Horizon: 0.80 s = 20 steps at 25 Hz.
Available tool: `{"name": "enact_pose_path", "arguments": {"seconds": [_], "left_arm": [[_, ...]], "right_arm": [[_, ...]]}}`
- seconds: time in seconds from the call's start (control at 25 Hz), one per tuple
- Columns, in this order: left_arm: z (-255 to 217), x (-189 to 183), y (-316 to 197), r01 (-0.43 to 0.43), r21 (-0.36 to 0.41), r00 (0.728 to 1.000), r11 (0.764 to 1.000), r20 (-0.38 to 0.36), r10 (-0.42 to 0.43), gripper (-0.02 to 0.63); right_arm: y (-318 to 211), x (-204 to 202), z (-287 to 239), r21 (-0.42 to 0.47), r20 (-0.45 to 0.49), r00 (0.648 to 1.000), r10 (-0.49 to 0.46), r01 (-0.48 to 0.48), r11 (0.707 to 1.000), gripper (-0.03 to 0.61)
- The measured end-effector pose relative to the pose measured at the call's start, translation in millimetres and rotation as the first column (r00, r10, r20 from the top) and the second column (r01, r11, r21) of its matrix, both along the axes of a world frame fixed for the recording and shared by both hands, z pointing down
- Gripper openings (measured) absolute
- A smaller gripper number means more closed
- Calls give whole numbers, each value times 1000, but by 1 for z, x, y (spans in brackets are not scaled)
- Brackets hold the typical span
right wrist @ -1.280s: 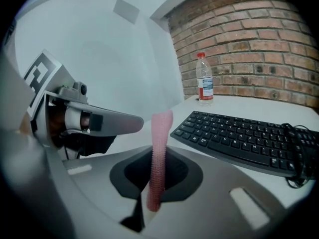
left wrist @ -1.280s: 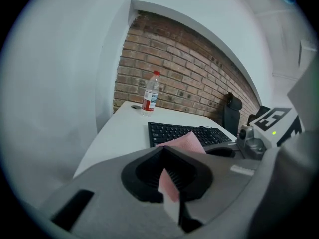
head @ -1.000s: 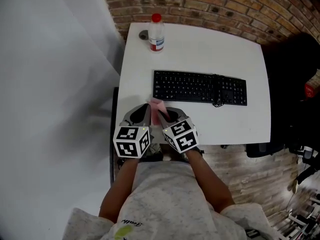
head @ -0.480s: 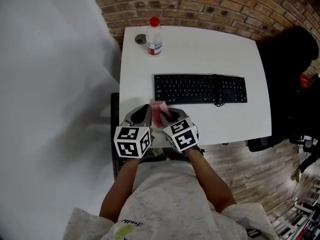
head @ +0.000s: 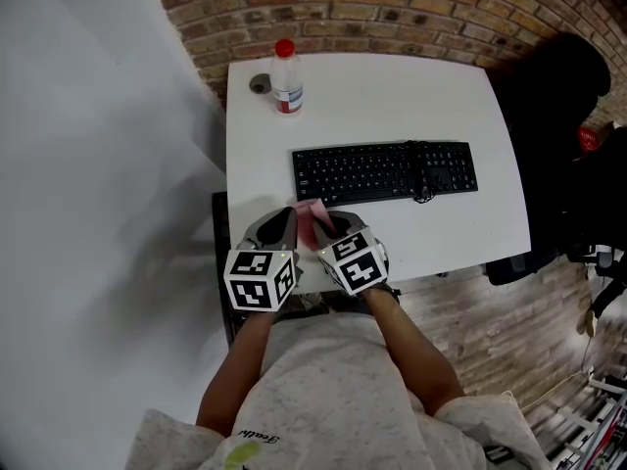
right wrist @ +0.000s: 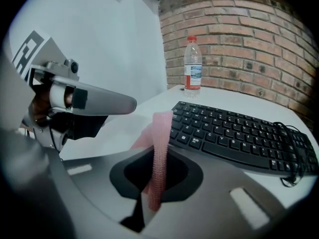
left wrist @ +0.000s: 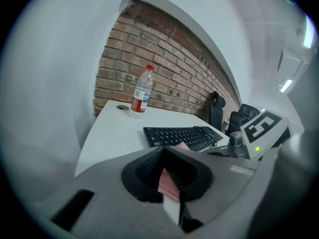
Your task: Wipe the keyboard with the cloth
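- Left gripper (head: 285, 215): we kept its jaws closed on the pink knitted cloth (head: 312, 212), forearm tucked near our torso.
- Right gripper (head: 329, 223): alongside, pinching the same cloth.
- Cloth: held over the white table (head: 392, 96), near the black keyboard (head: 382, 169).

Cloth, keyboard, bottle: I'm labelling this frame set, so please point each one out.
cloth (right wrist: 159, 148), right gripper view, middle of the pink strip.
keyboard (head: 382, 171), head view, main key block.
bottle (head: 286, 86), head view, its body.

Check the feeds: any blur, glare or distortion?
Head view: sharp, evenly lit, keyboard clear. Left gripper view: fisheye bending, dark corners, ceiling light glaring upper right. Right gripper view: same fisheye, cloth and keyboard crisp, no glare.
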<state>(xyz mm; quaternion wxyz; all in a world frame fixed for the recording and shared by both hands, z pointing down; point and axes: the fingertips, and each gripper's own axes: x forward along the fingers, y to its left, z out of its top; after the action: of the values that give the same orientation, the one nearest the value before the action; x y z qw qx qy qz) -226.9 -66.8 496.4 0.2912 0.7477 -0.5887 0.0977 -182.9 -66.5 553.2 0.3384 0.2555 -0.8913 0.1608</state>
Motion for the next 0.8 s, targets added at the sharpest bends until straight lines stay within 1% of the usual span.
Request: {"name": "enact_pose_path", "arguments": {"seconds": [0.24,0.48,0.8], "left_arm": [[1,2,-2,-15,-6,1000,1000,5,15,-3],[1,15,-8,-39,-5,999,999,5,39,-3],[1,30,-16,-39,-14,999,999,12,39,-3]], "right_arm": [[-3,6,0,7,1,1000,25,-25,1000,25],[-10,18,-1,7,0,999,50,-50,999,25],[-15,34,-1,6,3,999,50,-50,999,23]]}}
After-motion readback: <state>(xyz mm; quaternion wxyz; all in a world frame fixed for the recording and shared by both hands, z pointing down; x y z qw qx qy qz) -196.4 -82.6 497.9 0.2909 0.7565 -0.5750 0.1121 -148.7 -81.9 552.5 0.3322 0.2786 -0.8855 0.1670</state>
